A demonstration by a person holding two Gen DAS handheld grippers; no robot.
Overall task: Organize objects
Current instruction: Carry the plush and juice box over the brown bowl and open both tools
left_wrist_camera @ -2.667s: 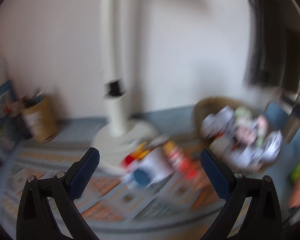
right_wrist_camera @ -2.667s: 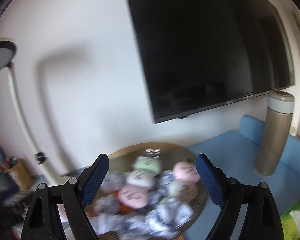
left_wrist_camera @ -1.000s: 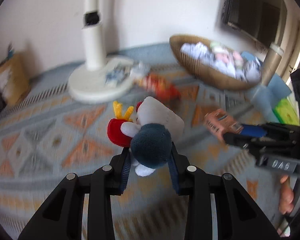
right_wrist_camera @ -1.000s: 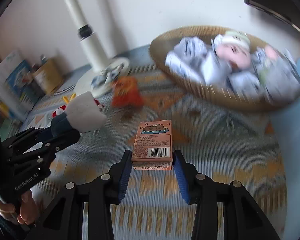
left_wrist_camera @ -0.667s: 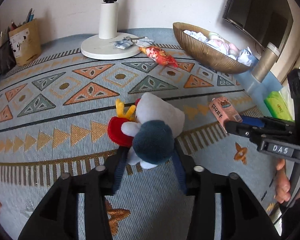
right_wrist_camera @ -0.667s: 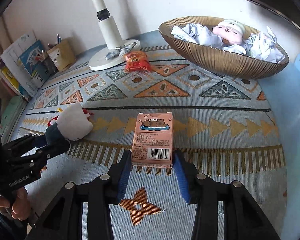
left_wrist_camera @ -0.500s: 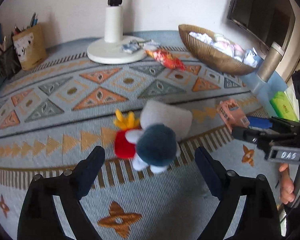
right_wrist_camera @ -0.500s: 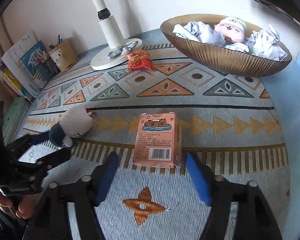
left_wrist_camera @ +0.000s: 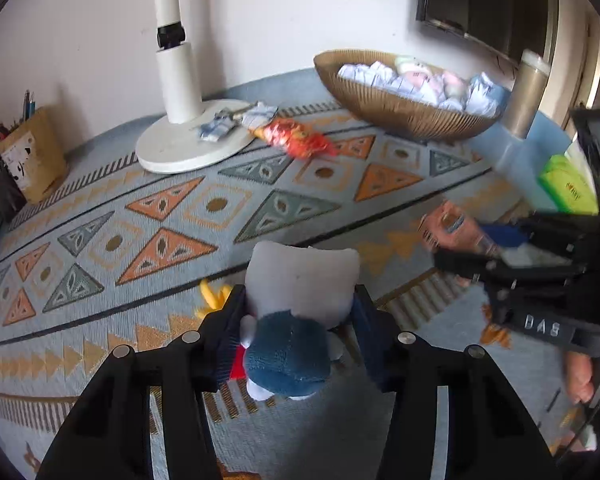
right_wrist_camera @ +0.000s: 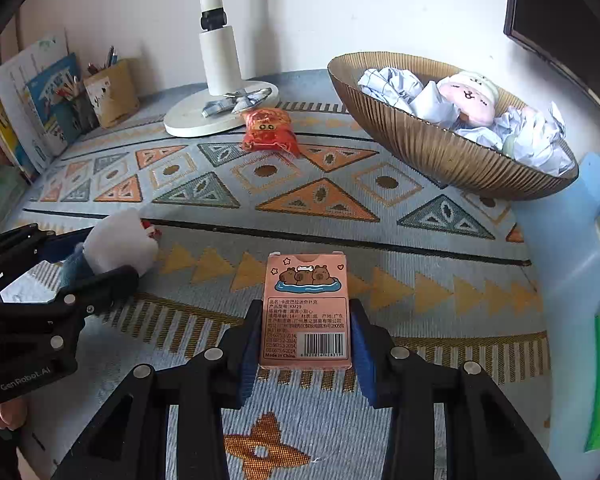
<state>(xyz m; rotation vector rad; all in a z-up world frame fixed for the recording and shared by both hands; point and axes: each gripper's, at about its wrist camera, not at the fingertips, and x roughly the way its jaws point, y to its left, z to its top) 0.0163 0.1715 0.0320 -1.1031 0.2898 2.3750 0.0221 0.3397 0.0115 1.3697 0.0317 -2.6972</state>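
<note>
Down on the patterned rug (right_wrist_camera: 320, 196), both tools are loaded: the left gripper (left_wrist_camera: 298, 322) has its jaws closed on a plush toy (left_wrist_camera: 300, 280), and the right gripper (right_wrist_camera: 305, 334) has its jaws closed on a pink card box (right_wrist_camera: 306, 308), each low over the rug's near edge. By my reckoning the tidying is only partway through, since neither item has reached a home and a red snack packet (right_wrist_camera: 268, 130) lies loose beside the lamp base (right_wrist_camera: 220, 114), with crumpled wrappers on that base. Over by the wall, the woven basket (right_wrist_camera: 440, 152) holds crumpled paper and a pink plush, and a cardboard pen holder (right_wrist_camera: 110, 92) stands stocked with pencils.
</note>
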